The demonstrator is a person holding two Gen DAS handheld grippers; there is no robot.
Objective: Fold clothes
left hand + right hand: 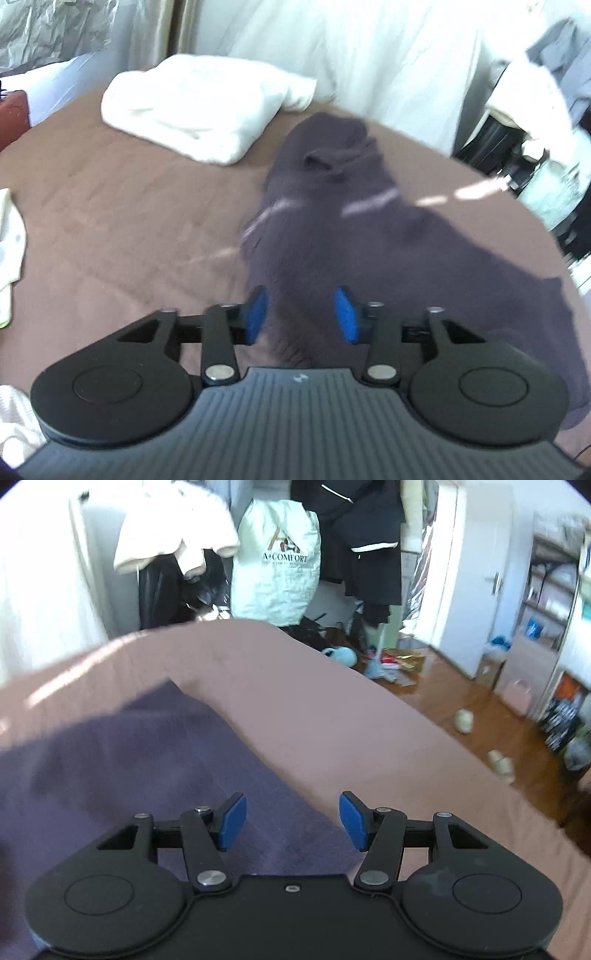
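1. The left claw is spread, its blue pads apart with nothing pinched; the dark purple knit garment lies below and between them, not pressed by either pad.
2. That garment lies rumpled on the brown bed sheet, stretching from near the claw toward the far edge of the bed, with pale stripes across its middle.
3. A folded white towel-like bundle sits on the bed beyond and to the left of the garment, apart from it.
4. The right claw is likewise spread and empty, hanging over the garment's edge where purple cloth meets the sheet.
5. Beyond the bed, the right wrist view shows a white printed bag among hanging clothes, and a wooden floor strewn with small items.
6. Both views are blurred.
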